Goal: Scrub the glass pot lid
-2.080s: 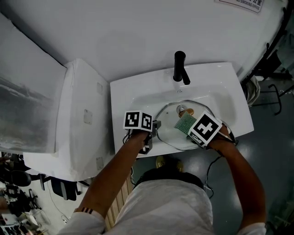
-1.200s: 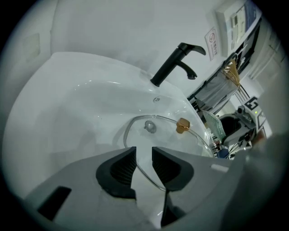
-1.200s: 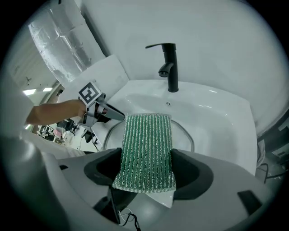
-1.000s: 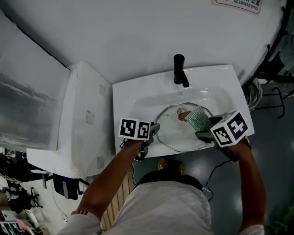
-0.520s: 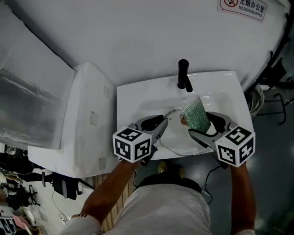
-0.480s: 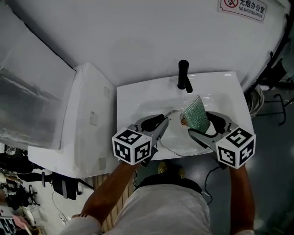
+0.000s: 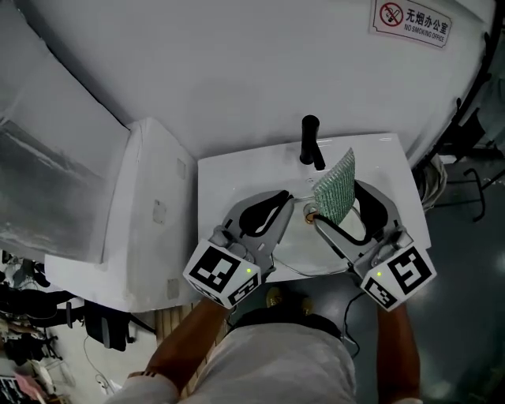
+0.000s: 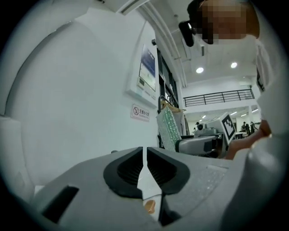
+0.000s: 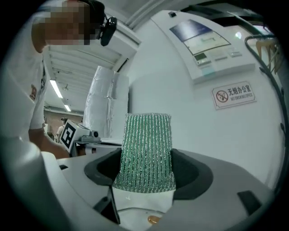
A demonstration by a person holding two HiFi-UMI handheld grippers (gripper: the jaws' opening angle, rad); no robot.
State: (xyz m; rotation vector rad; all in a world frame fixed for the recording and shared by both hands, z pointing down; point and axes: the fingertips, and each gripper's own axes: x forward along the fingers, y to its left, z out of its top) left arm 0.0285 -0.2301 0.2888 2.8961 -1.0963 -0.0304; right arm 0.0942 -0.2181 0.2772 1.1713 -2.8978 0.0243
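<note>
The glass pot lid (image 7: pixel 303 251) lies in the white sink (image 7: pixel 217 175), mostly hidden under both raised grippers; its copper-coloured knob (image 7: pixel 310 211) shows between them. My right gripper (image 7: pixel 341 199) is shut on a green scrub pad (image 7: pixel 336 188) (image 9: pixel 146 153), held upright above the basin, clear of the lid. My left gripper (image 7: pixel 284 205) (image 8: pixel 144 164) hangs beside it, also off the lid. Its jaws are closing and stand almost together, with nothing between them. In the left gripper view the right gripper (image 8: pixel 203 144) and the pad (image 8: pixel 168 128) show against the wall.
A black tap (image 7: pixel 309 140) stands at the back of the sink, just beyond the pad. A white cabinet (image 7: pixel 150 213) adjoins the sink on the left. The white wall behind carries a no-smoking sign (image 7: pixel 410 17). Dark floor lies right of the sink.
Both grippers have lifted off the lid and tilted up toward the wall. The right one carried the pad up with it. The left jaws have drawn nearly together.
</note>
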